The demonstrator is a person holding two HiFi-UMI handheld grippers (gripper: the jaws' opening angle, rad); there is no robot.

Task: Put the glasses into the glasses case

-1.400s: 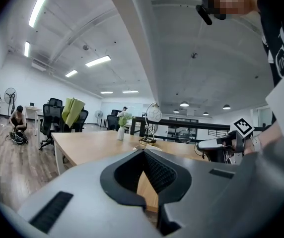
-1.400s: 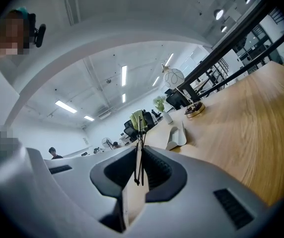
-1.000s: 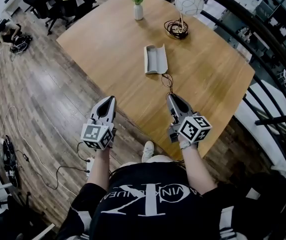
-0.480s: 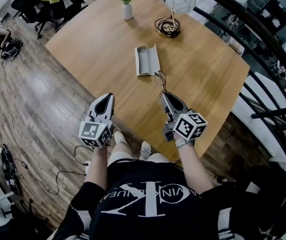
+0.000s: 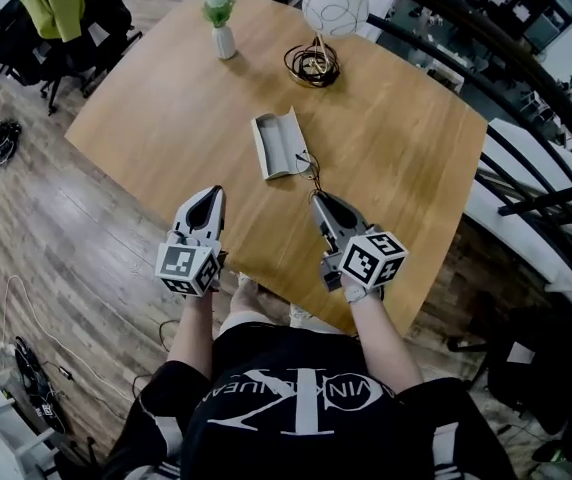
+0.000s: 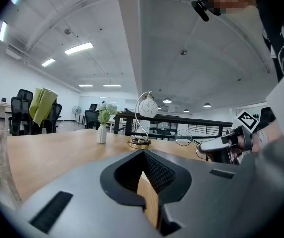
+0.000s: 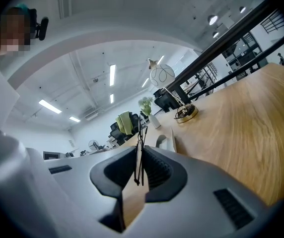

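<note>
Has brought the glasses (image 5: pixel 311 171) forward: now hanging just beside the near corner of the open glasses case (image 5: pixel 278 144) on the desk (image 5: pixel 166 118). Pinches them by the thin wire frame in the right hand-held gripper (image 5: pixel 319 200), nearly closed. Has also moved the left hand-held gripper (image 5: pixel 209 194) up over the desk edge, shut and empty. Leaves, probably, only a short reach and a lowering into the case.

Wooden table (image 5: pixel 166 128), plank floor (image 5: pixel 66 268), black railing (image 7: pixel 231 36), ceiling strip lights (image 6: pixel 79 47).
</note>
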